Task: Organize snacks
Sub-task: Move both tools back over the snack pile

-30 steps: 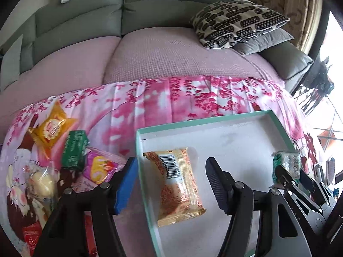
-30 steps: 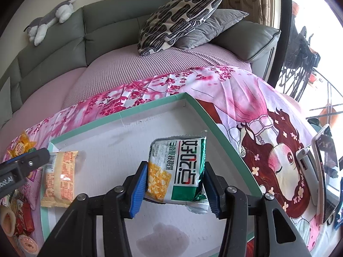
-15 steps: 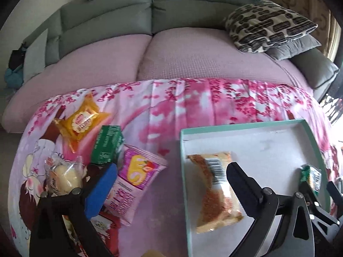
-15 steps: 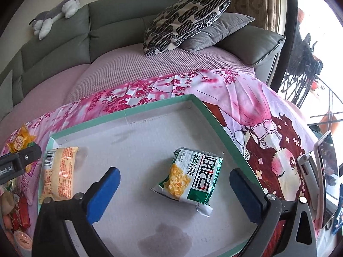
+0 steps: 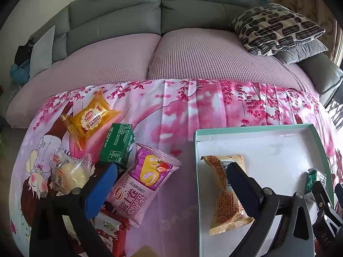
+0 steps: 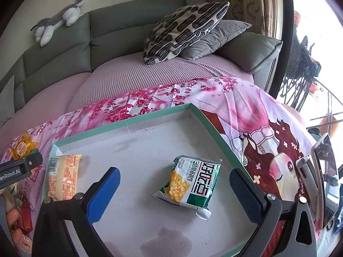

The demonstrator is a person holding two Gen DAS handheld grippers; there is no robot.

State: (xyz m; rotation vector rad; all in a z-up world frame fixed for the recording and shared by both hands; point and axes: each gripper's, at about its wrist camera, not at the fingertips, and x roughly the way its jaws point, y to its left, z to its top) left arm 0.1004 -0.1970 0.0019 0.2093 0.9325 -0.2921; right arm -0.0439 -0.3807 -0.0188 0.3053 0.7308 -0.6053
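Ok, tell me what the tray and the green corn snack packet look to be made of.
Tray: apparently corrugated cardboard, matte white inside with a teal rim; faint fluting lines and dark soaked-in stains suggest it. Green corn snack packet: likely glossy printed plastic film; it shows sheen, wrinkles and a crimped end seal.

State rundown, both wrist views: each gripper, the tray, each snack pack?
left gripper: open, empty
right gripper: open, empty
tray: holds two packs
green corn pack: flat in tray, released
orange pack: flat in tray
pink Swiss roll pack: on cloth, outside tray
green carton: on cloth, outside tray
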